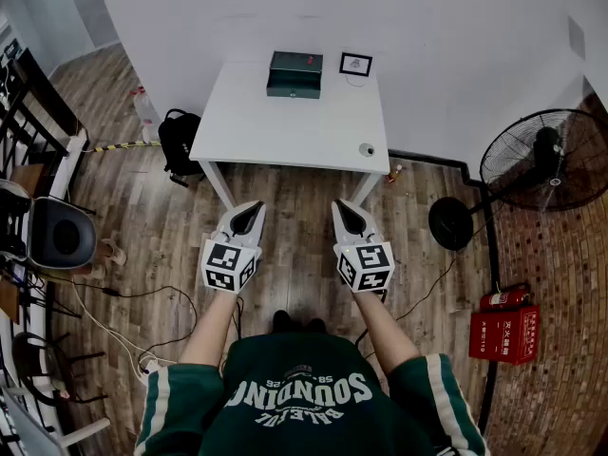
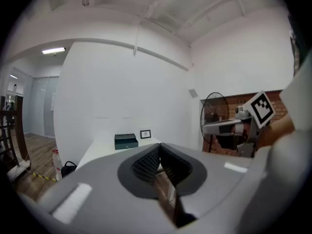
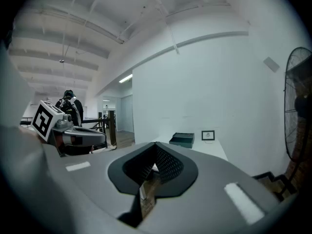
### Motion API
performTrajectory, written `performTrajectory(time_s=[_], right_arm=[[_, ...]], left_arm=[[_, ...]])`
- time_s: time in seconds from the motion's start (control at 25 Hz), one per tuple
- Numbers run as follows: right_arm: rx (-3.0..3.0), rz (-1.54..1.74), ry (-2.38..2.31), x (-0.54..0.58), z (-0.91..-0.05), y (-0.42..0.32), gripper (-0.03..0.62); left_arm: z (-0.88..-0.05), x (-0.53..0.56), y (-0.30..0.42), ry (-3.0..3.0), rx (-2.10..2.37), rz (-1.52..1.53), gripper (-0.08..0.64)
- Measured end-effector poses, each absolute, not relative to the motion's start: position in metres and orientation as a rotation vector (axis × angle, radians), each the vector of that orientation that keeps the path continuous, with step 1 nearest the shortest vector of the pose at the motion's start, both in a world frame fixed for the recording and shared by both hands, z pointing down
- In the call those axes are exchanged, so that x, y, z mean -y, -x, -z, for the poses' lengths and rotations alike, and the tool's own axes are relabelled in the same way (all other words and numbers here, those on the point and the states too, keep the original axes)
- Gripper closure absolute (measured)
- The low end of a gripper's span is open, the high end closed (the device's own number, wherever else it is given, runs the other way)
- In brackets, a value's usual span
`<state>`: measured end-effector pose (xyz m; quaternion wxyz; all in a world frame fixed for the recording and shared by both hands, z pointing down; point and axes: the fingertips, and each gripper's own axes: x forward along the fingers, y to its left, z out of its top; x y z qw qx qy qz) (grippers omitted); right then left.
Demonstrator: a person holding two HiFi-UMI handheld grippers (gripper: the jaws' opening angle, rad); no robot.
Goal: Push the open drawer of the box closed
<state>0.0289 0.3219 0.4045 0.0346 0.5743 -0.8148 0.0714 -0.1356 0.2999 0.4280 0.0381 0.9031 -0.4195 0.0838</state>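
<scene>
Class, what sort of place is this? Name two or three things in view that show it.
Probably a sparse workroom or studio rather than a home: a plain white table against a bare white wall, a standing fan, and red fire extinguishers kept at the room's edge.

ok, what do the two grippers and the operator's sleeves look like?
The left gripper and right gripper both have pale grey shells tapering to a point, with dark ribbed pads set in a black recess. Each carries a white cube with black square markers. The shirt is dark green with white lettering, and its short sleeves bear a pale stripe.
</scene>
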Motion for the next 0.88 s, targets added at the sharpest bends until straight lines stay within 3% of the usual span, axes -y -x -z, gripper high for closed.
performTrajectory(time_s=[0.88], right_arm=[[2.480, -0.181, -1.777, -0.308, -0.419, -0.016, 0.591]], left_arm=[[-0.442, -0.278, 0.151, -2.766, 1.251, -0.257, 0.506]])
